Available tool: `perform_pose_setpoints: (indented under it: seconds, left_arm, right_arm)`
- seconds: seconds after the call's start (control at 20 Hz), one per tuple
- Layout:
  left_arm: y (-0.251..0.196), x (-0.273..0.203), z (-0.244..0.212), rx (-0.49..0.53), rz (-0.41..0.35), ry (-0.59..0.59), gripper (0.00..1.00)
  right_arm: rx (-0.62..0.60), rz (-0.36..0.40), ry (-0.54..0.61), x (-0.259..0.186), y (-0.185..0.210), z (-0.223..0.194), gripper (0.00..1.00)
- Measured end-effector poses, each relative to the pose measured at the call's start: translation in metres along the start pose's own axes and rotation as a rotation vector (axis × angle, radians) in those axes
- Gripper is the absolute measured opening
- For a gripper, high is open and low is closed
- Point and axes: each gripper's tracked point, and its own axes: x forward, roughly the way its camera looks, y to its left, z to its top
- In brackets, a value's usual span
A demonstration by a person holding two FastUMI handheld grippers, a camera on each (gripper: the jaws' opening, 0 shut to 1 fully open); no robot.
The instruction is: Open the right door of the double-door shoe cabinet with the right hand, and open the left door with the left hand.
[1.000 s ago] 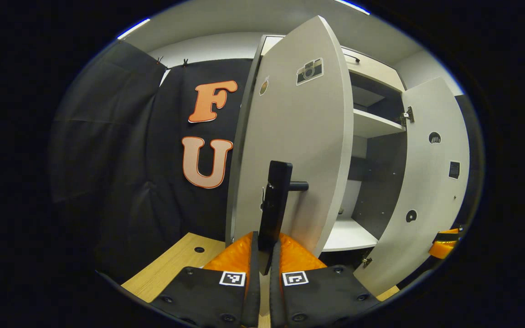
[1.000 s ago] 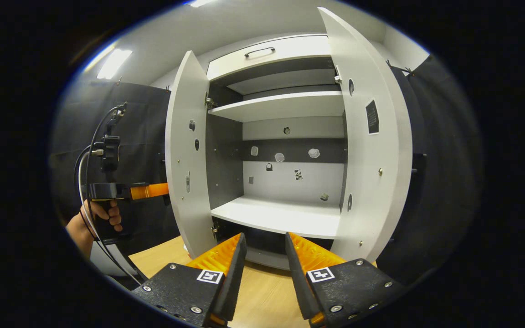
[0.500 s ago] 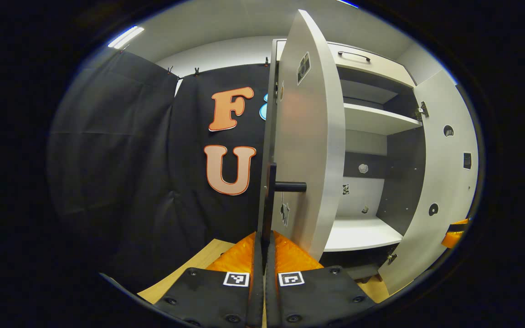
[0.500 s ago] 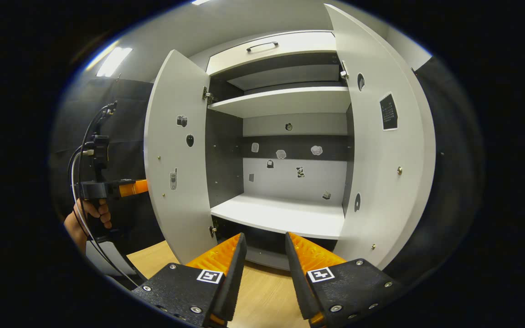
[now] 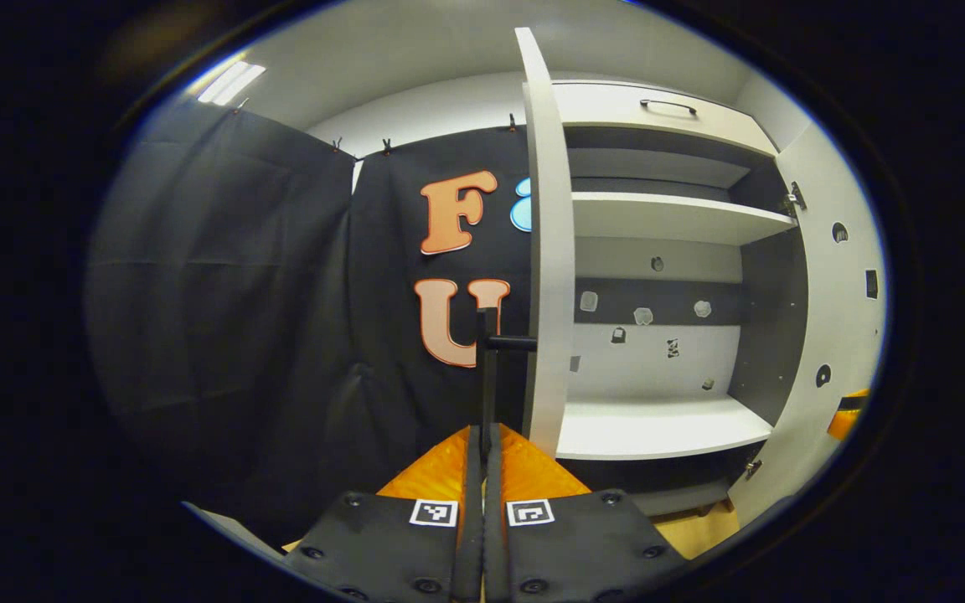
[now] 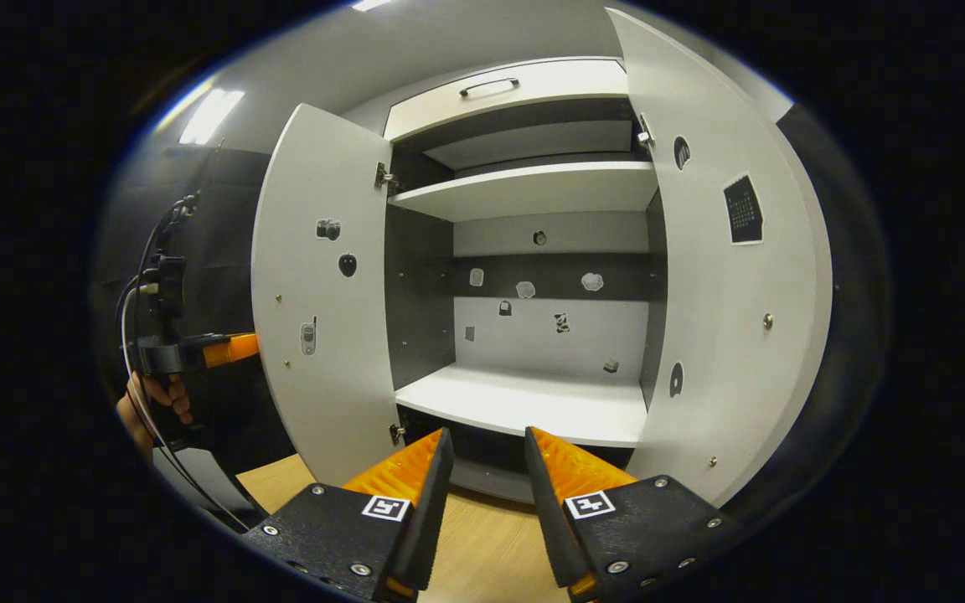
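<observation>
Currently I keep the left tongs [image 5: 482,444] clamped together on the handle [image 5: 489,368] of the left door [image 5: 548,251], because the grip lets me steer the panel about its hinge. That door stands edge-on just ahead of these tongs, slightly to their right. The right tongs [image 6: 487,452] are apart and hold nothing; they hang low over the desk [image 6: 482,544], facing the cabinet [image 6: 533,402], since the right door [image 6: 734,318] ahead and to their right already stands wide. I judge both doors open, with only release of the handle left.
</observation>
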Motion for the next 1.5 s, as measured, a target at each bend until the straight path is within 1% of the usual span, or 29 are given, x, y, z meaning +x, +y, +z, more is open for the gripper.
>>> perform_pose_setpoints:
  seconds: [0.05,0.1,0.25,0.4,0.55,0.7,0.75,0.8,0.9,0.95,1.05,1.2,1.25,1.3,1.35,1.4,1.45,1.5]
  left_arm:
    - [0.005,-0.006,0.001,0.024,0.022,-0.018,0.07]
    - [-0.001,-0.014,-0.001,0.035,0.001,-0.030,0.07]
    - [-0.015,-0.025,0.003,0.054,-0.022,-0.061,0.08]
    - [-0.038,-0.030,0.011,0.033,-0.066,-0.076,0.08]
    - [-0.063,-0.032,0.011,0.044,-0.115,-0.063,0.08]
    - [-0.092,-0.040,0.021,0.056,-0.164,-0.084,0.08]
    - [-0.099,-0.041,0.025,0.061,-0.174,-0.094,0.08]
    - [-0.108,-0.042,0.027,0.063,-0.185,-0.100,0.16]
    - [-0.124,-0.044,0.026,0.058,-0.207,-0.089,0.18]
    - [-0.131,-0.046,0.025,0.050,-0.216,-0.081,0.17]
    - [-0.138,-0.054,0.025,0.035,-0.217,-0.076,0.26]
    - [-0.146,-0.058,0.022,0.045,-0.218,-0.061,0.50]
    - [-0.143,-0.060,0.022,0.048,-0.208,-0.058,0.51]
    - [-0.143,-0.062,0.023,0.046,-0.199,-0.060,0.58]
    - [-0.141,-0.063,0.026,0.042,-0.195,-0.066,0.60]
    - [-0.139,-0.065,0.030,0.038,-0.195,-0.075,0.67]
    - [-0.138,-0.065,0.035,0.036,-0.200,-0.087,0.69]
    - [-0.137,-0.066,0.040,0.036,-0.209,-0.102,0.74]
  right_arm:
    - [0.002,-0.002,-0.009,0.000,-0.002,0.001,0.53]
    - [0.009,-0.004,-0.009,0.000,-0.003,-0.001,0.56]
    - [0.022,-0.011,-0.010,-0.002,-0.007,-0.003,0.63]
    - [-0.006,-0.025,-0.040,-0.008,-0.011,0.004,0.68]
    - [-0.013,-0.033,-0.060,-0.015,-0.010,0.004,0.74]
    - [-0.029,-0.048,-0.082,-0.024,-0.016,0.011,0.78]
    - [-0.036,-0.051,-0.094,-0.026,-0.017,0.015,0.80]
    - [-0.045,-0.060,-0.108,-0.029,-0.020,0.019,0.81]
    - [-0.067,-0.071,-0.136,-0.035,-0.026,0.027,0.85]
    - [-0.079,-0.074,-0.145,-0.037,-0.027,0.028,0.86]
    - [-0.101,-0.095,-0.156,-0.041,-0.036,0.032,0.88]
    - [-0.115,-0.127,-0.173,-0.046,-0.048,0.037,0.90]
    - [-0.121,-0.131,-0.181,-0.048,-0.049,0.039,0.90]
    - [-0.126,-0.134,-0.187,-0.051,-0.051,0.041,0.91]
    - [-0.128,-0.141,-0.192,-0.054,-0.051,0.043,0.91]
    - [-0.127,-0.147,-0.197,-0.054,-0.052,0.045,0.91]
    - [-0.123,-0.156,-0.202,-0.056,-0.052,0.047,0.91]
    - [-0.117,-0.163,-0.209,-0.059,-0.051,0.049,0.91]
